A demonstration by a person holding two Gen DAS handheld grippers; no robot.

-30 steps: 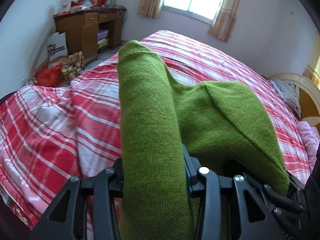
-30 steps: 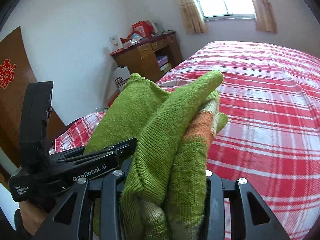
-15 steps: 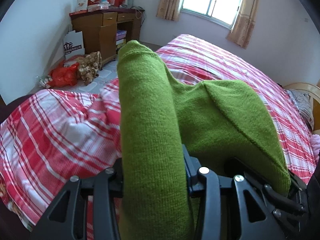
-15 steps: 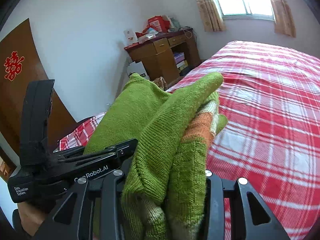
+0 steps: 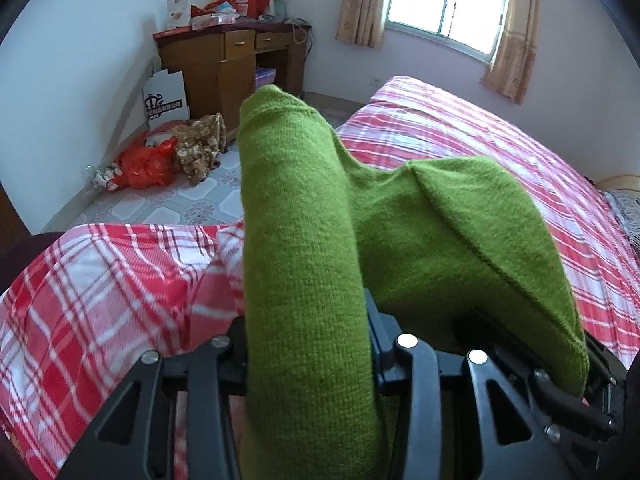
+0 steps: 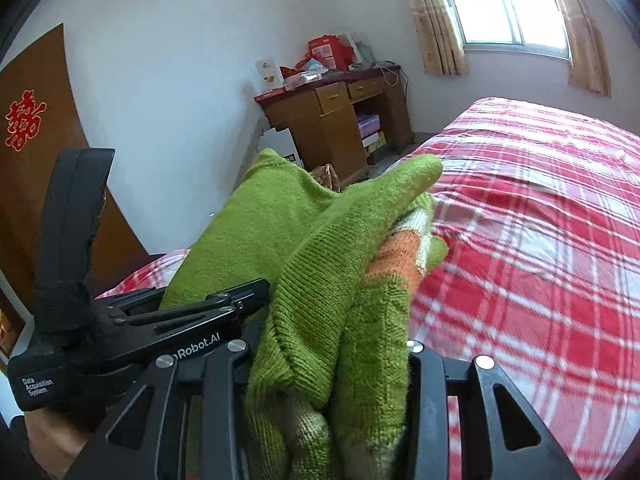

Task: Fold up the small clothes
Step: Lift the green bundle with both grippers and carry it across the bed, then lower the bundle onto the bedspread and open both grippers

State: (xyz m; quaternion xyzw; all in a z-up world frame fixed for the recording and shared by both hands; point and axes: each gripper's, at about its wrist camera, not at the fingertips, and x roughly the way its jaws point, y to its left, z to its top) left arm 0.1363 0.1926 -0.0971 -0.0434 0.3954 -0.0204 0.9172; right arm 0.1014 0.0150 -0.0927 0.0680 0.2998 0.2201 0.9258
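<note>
Bed (image 5: 460, 128), red plaid cover: slid rightward in both views since a second ago; desk (image 5: 224, 60) and floor now showing beyond its edge. Green knit garment (image 5: 304, 240), orange patch: bundled, aloft, shape unchanged. Left gripper (image 5: 308, 344), right gripper (image 6: 332, 360): clamped on garment throughout. Likely carried as a folded bundle toward a set-down spot.

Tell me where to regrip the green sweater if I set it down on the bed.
Probably the two ends of the folded edge, much as now: the left claw and right claw each clamp a thick bundle of the green sweater. Come from the near side of the bed, level with the layers, so they stay stacked.
</note>
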